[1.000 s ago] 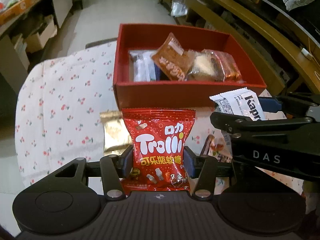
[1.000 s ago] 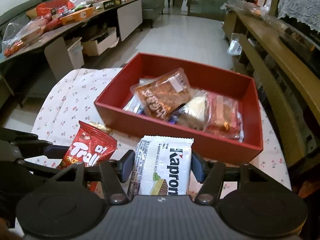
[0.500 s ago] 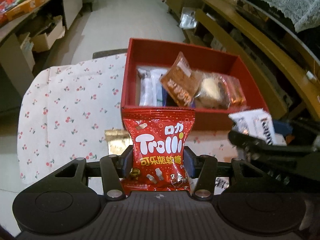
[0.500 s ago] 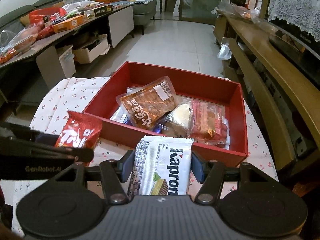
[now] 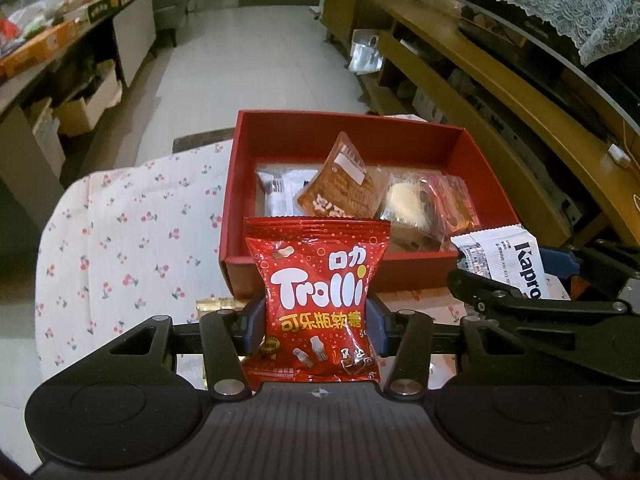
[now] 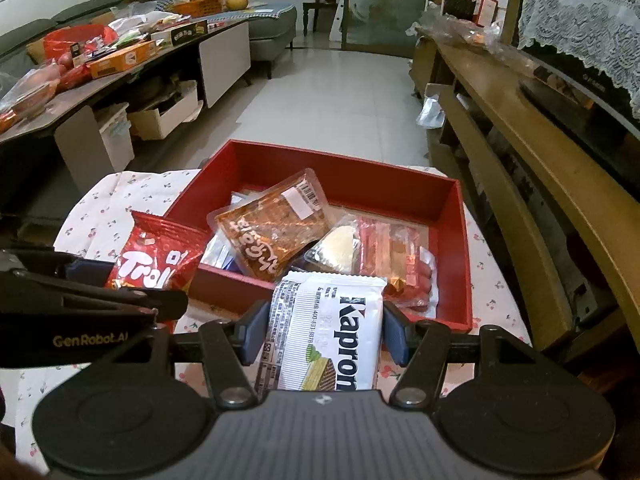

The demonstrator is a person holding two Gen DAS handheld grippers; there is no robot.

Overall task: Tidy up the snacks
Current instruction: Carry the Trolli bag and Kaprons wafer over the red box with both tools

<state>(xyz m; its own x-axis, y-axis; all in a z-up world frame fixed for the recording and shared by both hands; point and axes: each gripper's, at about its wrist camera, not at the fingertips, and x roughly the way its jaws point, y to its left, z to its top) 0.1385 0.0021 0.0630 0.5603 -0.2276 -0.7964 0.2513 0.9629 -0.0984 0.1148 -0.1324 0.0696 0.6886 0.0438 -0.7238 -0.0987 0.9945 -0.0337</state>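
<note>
So, bigger in both views than a second ago: cherry-print tablecloth (image 5: 132,240) and red box (image 6: 452,216), box now nearer and seen more from above. Already holds an orange-brown snack pack (image 6: 272,232), a clear-wrapped pastry (image 6: 340,246), a red-striped pack (image 6: 388,252) and a silver-white wrapper (image 5: 276,196); bare red floor left along the far wall. Left gripper (image 5: 316,320) clamped on the red Trolli gummy bag (image 5: 320,296), up off the cloth, just short of the box's near rim. Right gripper (image 6: 320,336) squeezing the white Kapron wafer pack (image 6: 328,340), overlapping that near rim. Gold wrapper (image 5: 216,304) peeking out on the cloth beside the left fingers.
</note>
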